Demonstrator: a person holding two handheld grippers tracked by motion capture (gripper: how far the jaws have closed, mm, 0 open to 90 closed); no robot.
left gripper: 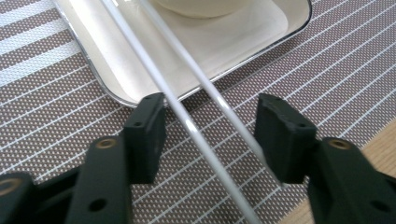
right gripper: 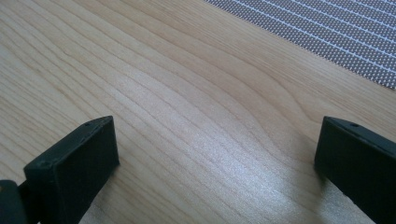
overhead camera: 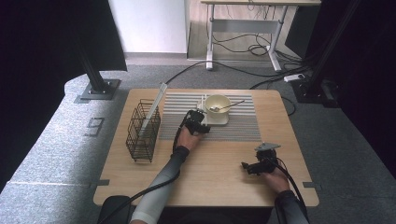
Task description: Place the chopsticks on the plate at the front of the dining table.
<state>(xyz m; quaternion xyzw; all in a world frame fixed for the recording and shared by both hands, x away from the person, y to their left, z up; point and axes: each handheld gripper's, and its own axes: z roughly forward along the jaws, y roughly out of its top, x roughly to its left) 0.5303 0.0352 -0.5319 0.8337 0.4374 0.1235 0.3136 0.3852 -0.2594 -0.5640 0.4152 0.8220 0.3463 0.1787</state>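
Chopsticks: a pair of white chopsticks lies slanted across the near edge of the tray, their lower ends running out over the striped mat and passing between the jaws of your left gripper.
Left gripper: your left gripper sits low over the mat with its jaws spread on either side of the two sticks; neither pad presses on them. In the high view it is just beside the tray's near left corner.
Tray: a pale square tray with a thin dark rim rests on the mat; in the high view it is under the bowl.
Bowl: a cream bowl stands on the tray, with a spoon inside, its handle pointing to the right over the rim.
Mat: a grey-and-white striped placemat covers the far middle of the table.
Right gripper: your right gripper hovers at the near right of the table, well apart from the tray; its own view shows the jaws set wide with bare wood between them and a corner of the mat beyond.
Rack: a black wire rack stands at the left of the table, with a long pale flat piece leaning out of it.
Table: a light wooden table on grey carpet.
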